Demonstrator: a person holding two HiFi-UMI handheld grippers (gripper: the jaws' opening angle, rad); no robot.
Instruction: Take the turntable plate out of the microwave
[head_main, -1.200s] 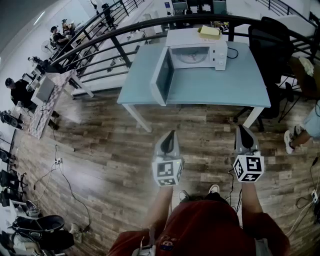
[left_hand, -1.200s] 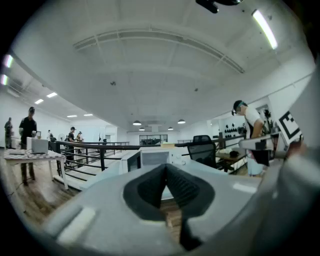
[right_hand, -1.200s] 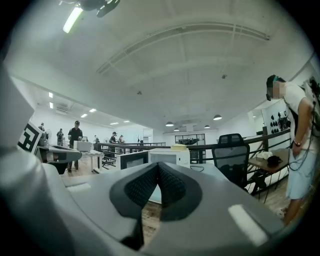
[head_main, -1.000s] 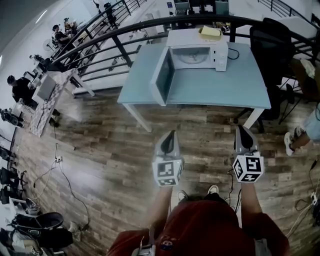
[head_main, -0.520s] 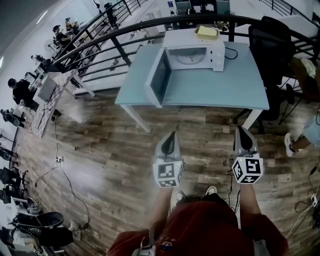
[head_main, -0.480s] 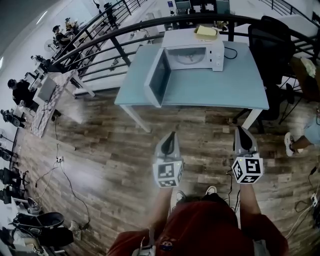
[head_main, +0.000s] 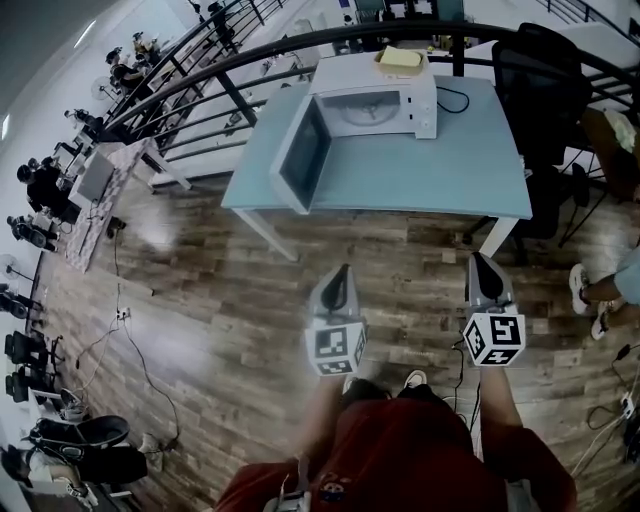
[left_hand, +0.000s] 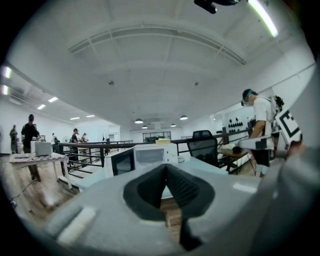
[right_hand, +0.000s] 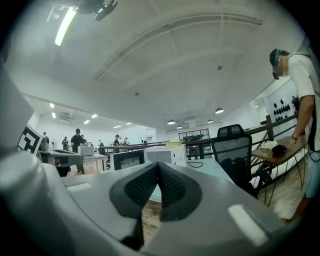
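Note:
A white microwave (head_main: 375, 100) stands at the back of a light blue table (head_main: 430, 175), its door (head_main: 300, 155) swung wide open to the left. The pale turntable plate (head_main: 366, 108) lies inside the cavity. My left gripper (head_main: 342, 270) and right gripper (head_main: 481, 258) are both shut and hold nothing. They hover over the wooden floor, well short of the table, pointing at it. The microwave (left_hand: 152, 155) is small and far ahead of the left gripper (left_hand: 166, 167) in its own view. Ahead of the right gripper (right_hand: 158, 166), the microwave (right_hand: 162, 156) is just as distant.
A yellow pad (head_main: 400, 58) lies on top of the microwave and a black cable (head_main: 455, 100) runs off its right side. A black office chair (head_main: 535, 75) stands right of the table. A dark railing (head_main: 230, 70) curves behind it. Another person (left_hand: 257, 127) stands at the right.
The table and microwave have grown larger and come closer in the head view as I walk forward. Both grippers keep the same place in the picture and stay shut.

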